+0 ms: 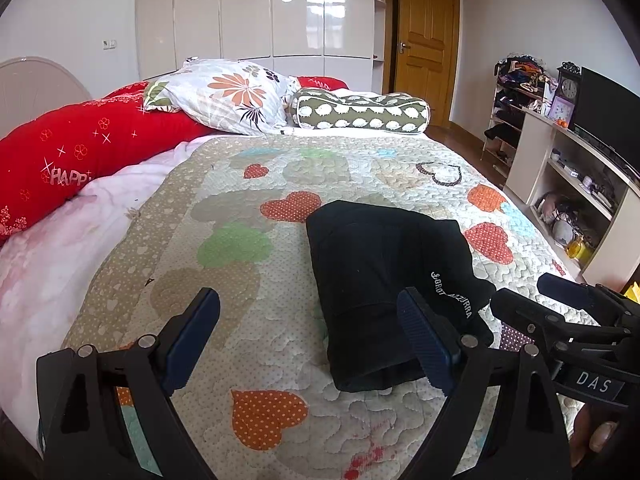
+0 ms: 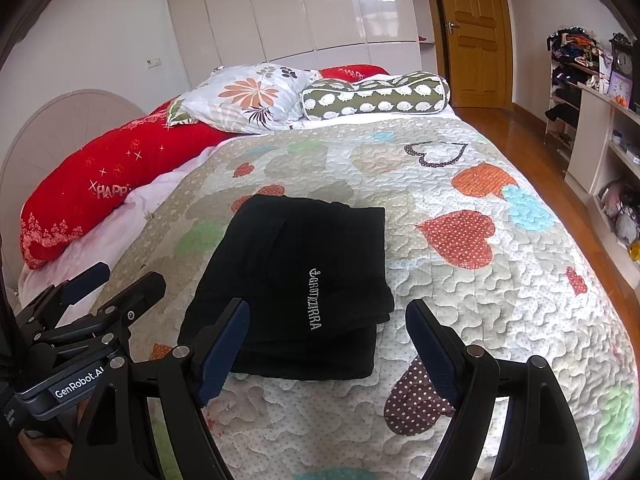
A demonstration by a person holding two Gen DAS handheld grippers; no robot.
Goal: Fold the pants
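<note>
Left gripper point(image 1: 308, 334): jaws wide apart, empty, hovering low beside the pants.
Right gripper point(image 2: 328, 346): jaws spread, empty, above the bundle's near edge.
Pants: black fabric pants point(image 2: 296, 284) with white lettering, folded into a compact rectangle.
Bed: heart-patterned quilted bedspread point(image 2: 500, 280) beneath; floral pillow point(image 2: 248, 96) behind.

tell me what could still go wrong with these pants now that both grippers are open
1. The black pants lie folded on the soft quilt, and the top layer sits skewed over the lower one, so the stack may slump or unfold.
2. The left gripper has one finger right over the near edge; pulling back carelessly could snag it.
</note>
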